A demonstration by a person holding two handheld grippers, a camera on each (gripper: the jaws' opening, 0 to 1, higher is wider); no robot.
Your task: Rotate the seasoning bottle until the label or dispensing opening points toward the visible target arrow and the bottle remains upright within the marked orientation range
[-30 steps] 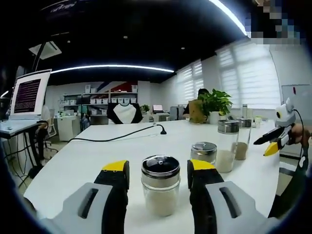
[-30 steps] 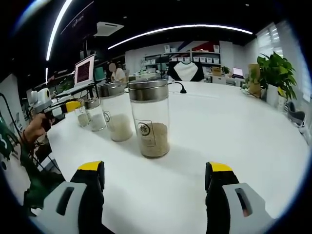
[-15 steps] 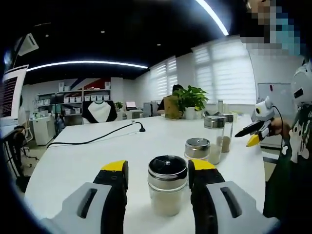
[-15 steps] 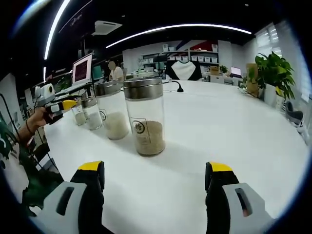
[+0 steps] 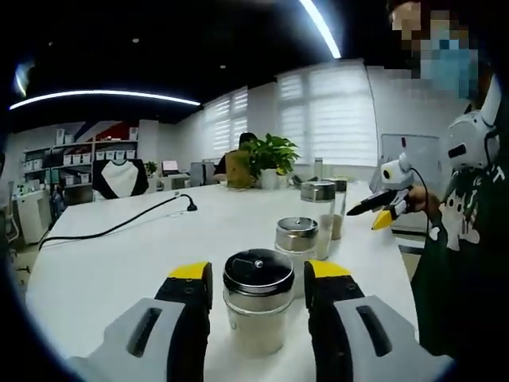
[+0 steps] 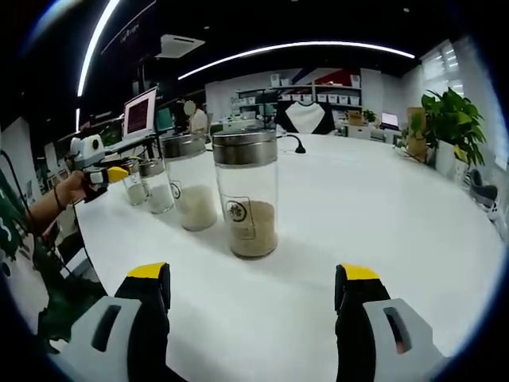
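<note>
The white table is stretching back toward shelving along the far wall, with a black cable trailing across it and a potted plant sitting near the blinds. The left claw is standing released, its jaws flanking the short seasoning bottle without clearly touching it. The right claw is hanging released near the tall jar of brown granules, which is standing upright on the table.
</note>
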